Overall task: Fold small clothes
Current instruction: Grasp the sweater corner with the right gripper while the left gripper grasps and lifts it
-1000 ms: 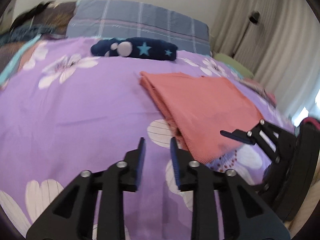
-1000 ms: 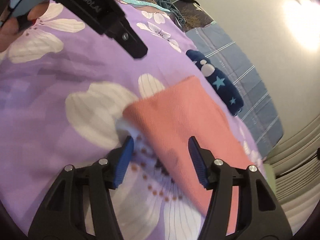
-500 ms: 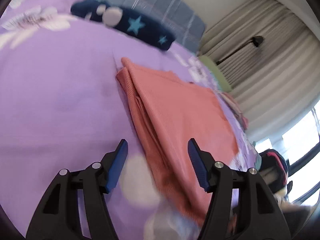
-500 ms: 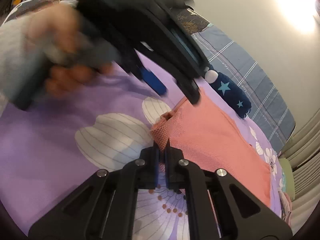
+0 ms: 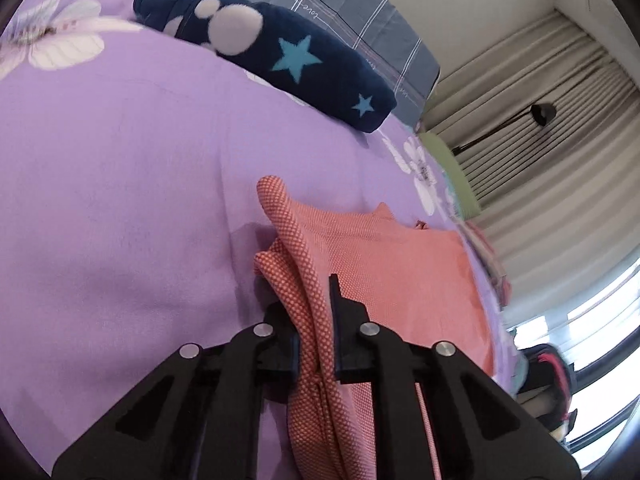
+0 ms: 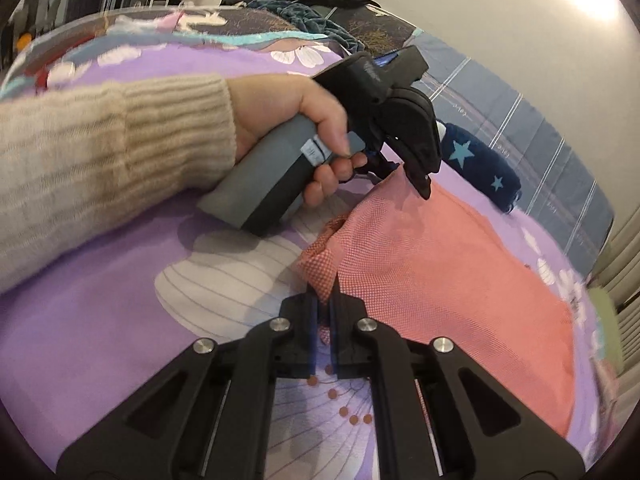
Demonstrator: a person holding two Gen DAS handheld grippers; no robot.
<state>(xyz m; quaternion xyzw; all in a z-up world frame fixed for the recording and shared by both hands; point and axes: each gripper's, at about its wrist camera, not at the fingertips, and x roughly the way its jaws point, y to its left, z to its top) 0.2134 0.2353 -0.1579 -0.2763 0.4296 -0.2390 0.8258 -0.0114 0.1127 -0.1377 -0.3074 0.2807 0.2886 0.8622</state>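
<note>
Both tools pinch the coral garment on the purple bed

Left wrist view: the left tool (image 5: 316, 332), whose jaws have just been closing, grips a bunched fold of the coral garment (image 5: 400, 276), which a second ago lay flat beside it. Beyond the garment lies a navy star-print bundle (image 5: 304, 60); the plaid pillow (image 5: 360, 12) behind it repeats "love". Curtains (image 5: 540, 128) hang further back.
Right wrist view: the right tool (image 6: 325, 312), nearly closed, nips the garment's near corner on the flowered purple bedspread (image 6: 100, 280). Above the garment, a hand (image 6: 296, 120) in a knit sleeve (image 6: 100, 160) has brought the left tool in.
</note>
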